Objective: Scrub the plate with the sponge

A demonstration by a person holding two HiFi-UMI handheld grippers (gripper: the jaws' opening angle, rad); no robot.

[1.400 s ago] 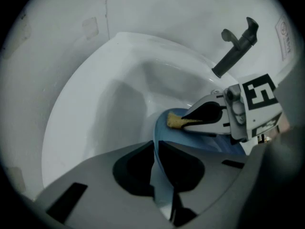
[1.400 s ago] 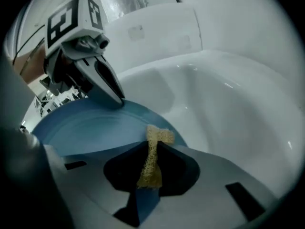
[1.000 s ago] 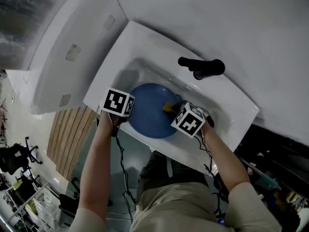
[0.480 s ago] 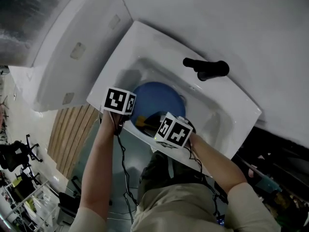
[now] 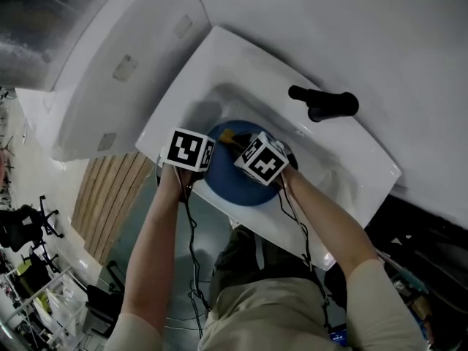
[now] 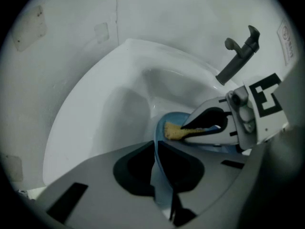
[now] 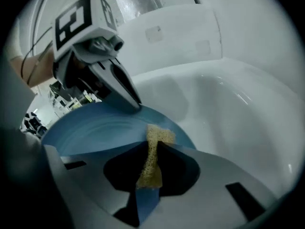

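Left claw (image 6: 155,151) clenched on the rim of the blue plate (image 7: 105,128). The plate is tilted up inside the sink (image 5: 344,159), at the basin's left end, against the edge nearest the person. Right claw (image 7: 152,149) is clamped on the yellow sponge (image 7: 159,135), pinched thin, its free end pressed on the plate face close to the far rim.

Risks, as I judge them:
- The plate is held only by a narrow bite on its rim, so a hard sideways scrub push could make it pivot or slide out and drop into the basin (wet glaze wouldn't help).
- The sponge sits near the plate's edge. A stroke running any further that way would go off the rim and hit the sink wall.
- Only a little sponge sticks out past the jaws. Drag could pull it free, or hard plastic could scrape the plate.
- The two claws are close together, so a stroke toward the left claw may knock it.

The black faucet (image 5: 325,102) is well apart and poses no problem.
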